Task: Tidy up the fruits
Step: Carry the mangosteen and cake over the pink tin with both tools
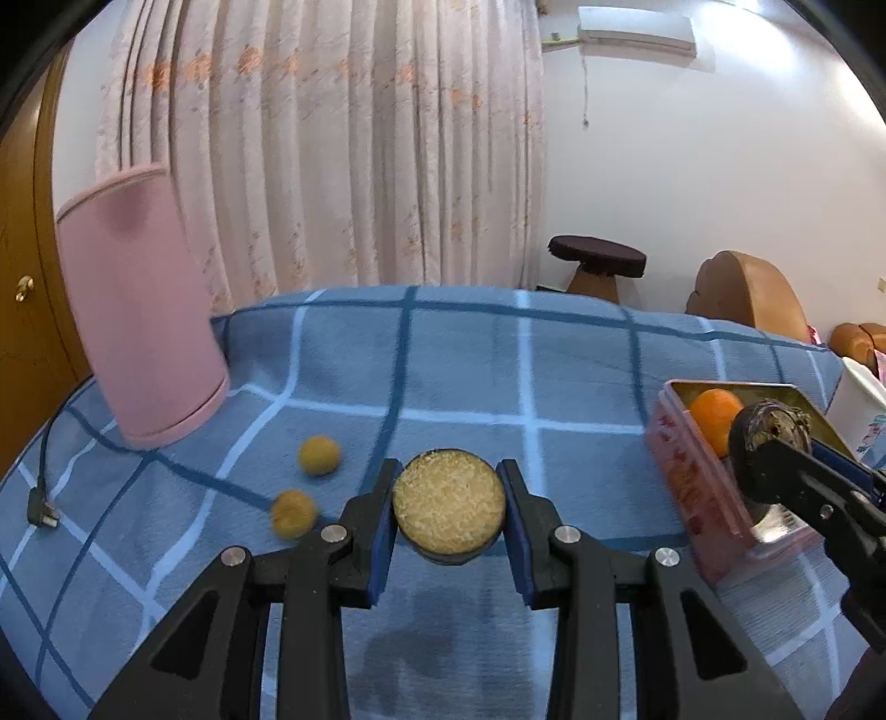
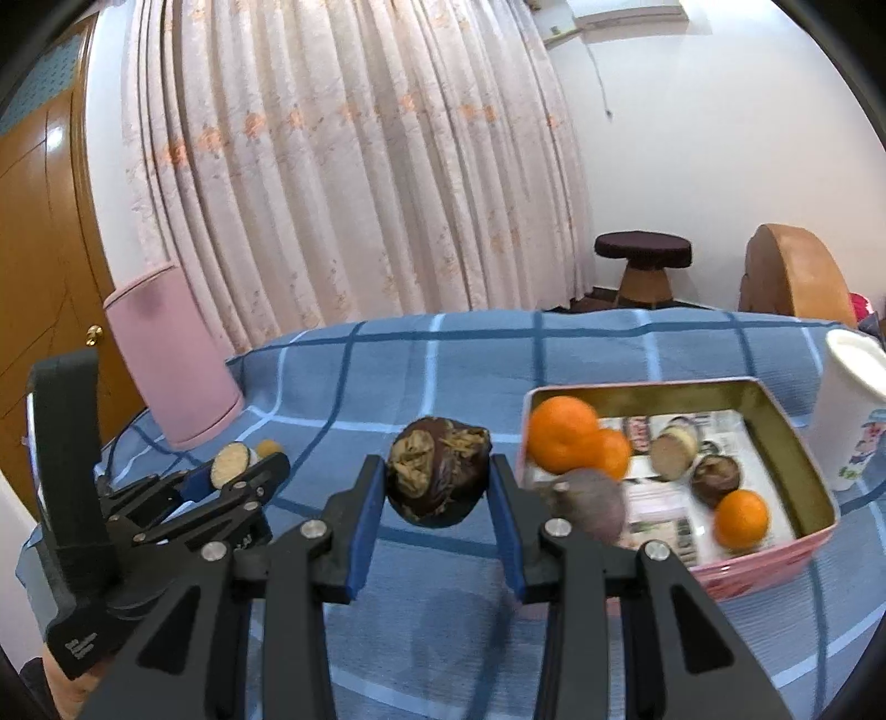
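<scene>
**A:** What does the room look like?

**B:** A blue checked blanket (image 1: 454, 376) covers a flat surface. Behind it hang pale floral curtains (image 1: 332, 138) against a white wall, with an air conditioner (image 1: 637, 27) near the ceiling. A dark round stool (image 1: 598, 257) stands by the far edge, a wooden door (image 1: 22, 277) is at the left, and a pink cylinder (image 1: 138, 310) sits tilted on the blanket's left side.

**A:** And the claws?

**B:** The left gripper (image 1: 448, 507) is clamped on a halved fruit (image 1: 448, 504) with its pale, grainy cut face toward the camera. The right gripper (image 2: 437, 482) is clamped on a dark wrinkled fruit (image 2: 437, 476) with torn pale patches. Both are held above the blanket.

**A:** What does each view add?

**B:** The left view alone shows two small yellow fruits (image 1: 318, 454) on the blanket near the cylinder, and a black plug (image 1: 44, 515). The right view looks into the pink tin (image 2: 808, 471): three oranges (image 2: 562, 432), another cut half, a dark fruit and a blurred purplish one, possibly a passion fruit, on printed paper. A white paper cup (image 2: 847, 410) stands just beside the tin.
</scene>
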Demonstrator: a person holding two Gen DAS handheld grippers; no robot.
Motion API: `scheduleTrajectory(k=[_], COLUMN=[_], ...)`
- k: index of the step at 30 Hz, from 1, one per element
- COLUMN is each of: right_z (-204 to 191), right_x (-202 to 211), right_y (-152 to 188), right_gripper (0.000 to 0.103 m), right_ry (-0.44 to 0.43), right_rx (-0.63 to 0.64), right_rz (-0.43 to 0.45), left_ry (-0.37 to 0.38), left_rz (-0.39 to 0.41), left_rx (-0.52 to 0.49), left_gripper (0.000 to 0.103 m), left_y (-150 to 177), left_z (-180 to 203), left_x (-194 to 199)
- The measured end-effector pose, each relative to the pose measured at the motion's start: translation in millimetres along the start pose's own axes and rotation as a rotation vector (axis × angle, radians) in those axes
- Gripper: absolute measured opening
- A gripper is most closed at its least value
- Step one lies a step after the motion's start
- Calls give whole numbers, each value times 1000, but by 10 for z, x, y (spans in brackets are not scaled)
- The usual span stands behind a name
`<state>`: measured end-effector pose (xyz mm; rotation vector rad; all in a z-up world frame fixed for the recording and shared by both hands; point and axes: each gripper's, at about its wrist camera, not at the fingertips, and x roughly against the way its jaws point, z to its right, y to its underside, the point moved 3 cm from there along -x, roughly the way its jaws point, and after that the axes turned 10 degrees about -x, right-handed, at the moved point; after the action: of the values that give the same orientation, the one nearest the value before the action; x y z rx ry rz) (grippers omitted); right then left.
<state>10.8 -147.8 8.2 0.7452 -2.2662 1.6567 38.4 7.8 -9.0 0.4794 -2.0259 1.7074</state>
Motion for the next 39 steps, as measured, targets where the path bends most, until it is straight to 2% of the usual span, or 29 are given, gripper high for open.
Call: scheduleTrajectory(k=[10, 21, 29, 33, 39], right_z=[510, 1186, 1463, 1558, 1564], right_x=[217, 277, 161, 45, -106], right_y=[-225, -441, -482, -462, -429], right_gripper=[40, 39, 39, 39, 39], right_ry=[85, 243, 318, 322, 303], right_rx=[-46, -103, -116, -128, -127], right_rz=[77, 114, 80, 39, -5], left_ry=[77, 179, 222, 222, 190], left_rz=[61, 66, 35, 18, 44], left_rx=[-45, -105, -151, -177, -230], left_gripper=[36, 36, 36, 36, 36], left_y=[-308, -548, -586, -576, -561], left_z=[582, 1284, 1666, 1785, 1833], left_x=[51, -47, -243, -348, -356])
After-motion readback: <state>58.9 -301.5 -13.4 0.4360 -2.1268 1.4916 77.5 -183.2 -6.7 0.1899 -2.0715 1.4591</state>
